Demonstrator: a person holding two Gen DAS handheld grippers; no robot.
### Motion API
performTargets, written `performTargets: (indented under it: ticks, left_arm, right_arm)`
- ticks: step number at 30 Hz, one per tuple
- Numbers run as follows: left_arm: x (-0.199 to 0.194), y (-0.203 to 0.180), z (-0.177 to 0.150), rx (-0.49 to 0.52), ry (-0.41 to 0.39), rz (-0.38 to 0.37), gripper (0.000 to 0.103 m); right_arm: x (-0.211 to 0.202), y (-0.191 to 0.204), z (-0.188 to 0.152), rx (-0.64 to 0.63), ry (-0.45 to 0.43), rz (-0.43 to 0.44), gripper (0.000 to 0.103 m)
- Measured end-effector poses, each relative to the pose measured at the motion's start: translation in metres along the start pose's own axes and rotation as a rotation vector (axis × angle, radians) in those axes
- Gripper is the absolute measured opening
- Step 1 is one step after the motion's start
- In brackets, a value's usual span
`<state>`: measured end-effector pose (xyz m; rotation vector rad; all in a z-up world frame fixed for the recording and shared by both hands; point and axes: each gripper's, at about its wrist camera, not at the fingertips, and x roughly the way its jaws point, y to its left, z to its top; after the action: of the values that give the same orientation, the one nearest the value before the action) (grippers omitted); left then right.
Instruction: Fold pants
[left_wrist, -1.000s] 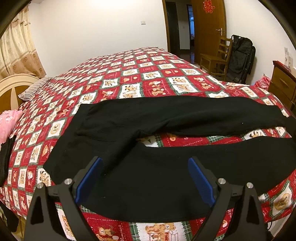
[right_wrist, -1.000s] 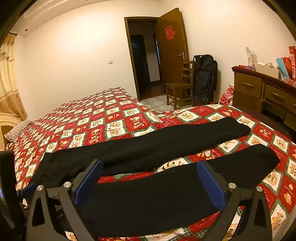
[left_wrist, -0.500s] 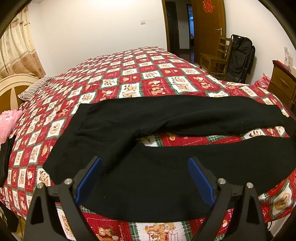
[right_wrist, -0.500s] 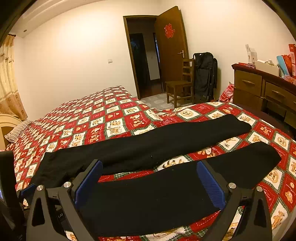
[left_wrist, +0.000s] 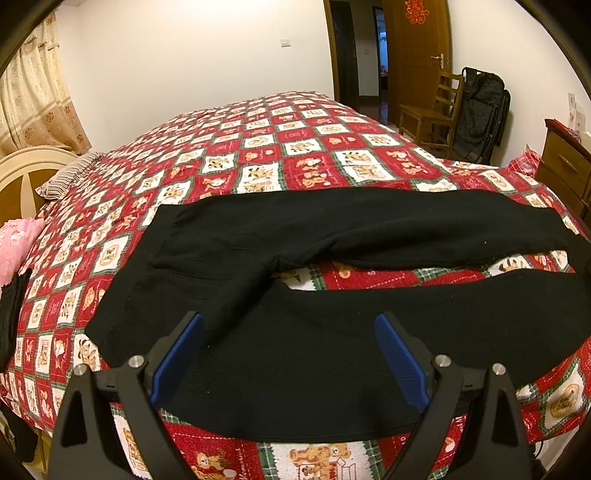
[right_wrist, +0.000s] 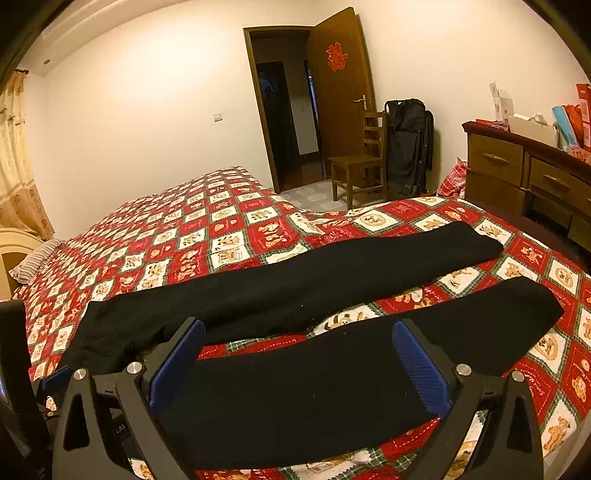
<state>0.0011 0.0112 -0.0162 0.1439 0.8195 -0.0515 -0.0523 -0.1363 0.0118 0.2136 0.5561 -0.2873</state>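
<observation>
Room: bedroom with pale walls; a bed (left_wrist: 258, 155) under a red, white and green patchwork quilt (right_wrist: 229, 236) with bear motifs fills both views.
Pants (left_wrist: 295, 258): black, laid flat on the quilt across the near side of the bed, unfolded.
Waist: lies toward the left of the left wrist view, near the headboard end.
Legs: run toward the right, parted in a narrow V with a strip of quilt showing between them; the far leg (right_wrist: 332, 273) is straight, the near leg (right_wrist: 332, 387) lies along the bed's near edge.
Leg ends: both cuffs rest on the quilt toward the dresser side, apart from each other.
Left gripper (left_wrist: 290, 354): jaws spread wide, blue pads on the inner faces, nothing between them; it hangs above the near leg close to the crotch, contact with the cloth not discernible.
Right gripper (right_wrist: 299, 362): jaws likewise wide apart and holding nothing; it hangs above the middle of the near leg.
Headboard (left_wrist: 22, 181): cream, at far left, with a striped pillow (left_wrist: 70, 173) beside it and a pink item (left_wrist: 14, 247) at the bed's edge.
Curtain (left_wrist: 33, 99): beige, patterned, upper left.
Door (right_wrist: 340, 85): brown, standing open, a red paper ornament on it.
Chair (right_wrist: 360, 162): wooden, by the door, with a black bag (right_wrist: 408, 147) just beside it.
Dresser (right_wrist: 528, 173): dark wood, at right, boxes on top.
</observation>
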Motion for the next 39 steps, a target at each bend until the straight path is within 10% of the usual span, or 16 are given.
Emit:
performTargets:
  ticks: [20,39]
  left_arm:
    - [0.025,0.005,0.005,0.038,0.06,-0.019,0.096]
    - [0.146,0.087,0.094,-0.072,0.181,-0.009,0.096]
  right_arm:
    - [0.04,-0.01,0.002,0.007,0.115,0.012,0.102]
    - [0.271,0.082,0.07,-0.37,0.45,0.302,0.086]
